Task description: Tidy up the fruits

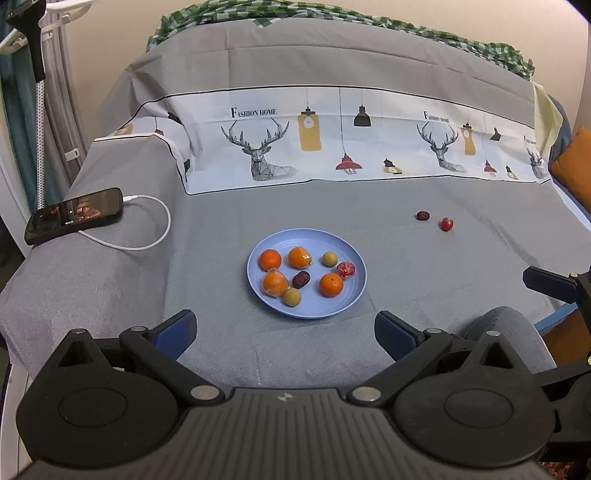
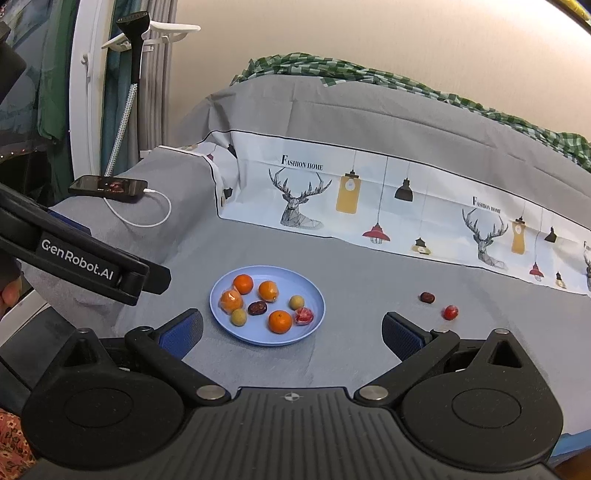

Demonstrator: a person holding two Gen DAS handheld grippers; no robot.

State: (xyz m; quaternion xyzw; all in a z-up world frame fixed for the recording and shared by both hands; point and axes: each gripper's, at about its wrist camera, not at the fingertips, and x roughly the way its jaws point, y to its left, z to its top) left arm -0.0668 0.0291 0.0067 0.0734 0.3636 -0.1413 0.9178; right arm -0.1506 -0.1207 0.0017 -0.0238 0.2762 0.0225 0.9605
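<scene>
Holding eight fruits (image 1: pixel 331 284): blue plate (image 1: pixel 351 295)

Grey bedsheet (image 1: pixel 258 206) with deer-print band covers the surface; cream wall (image 2: pixel 369 33) behind; white rack (image 2: pixel 85 92) at left

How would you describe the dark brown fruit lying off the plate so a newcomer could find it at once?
Start at the blue plate on the grey cloth, then look right and farther back, toward the printed deer band. Two small fruits lie there on the bare cloth: the dark brown date is the left one, duller and wrinkled, beside the shiny red fruit.
</scene>
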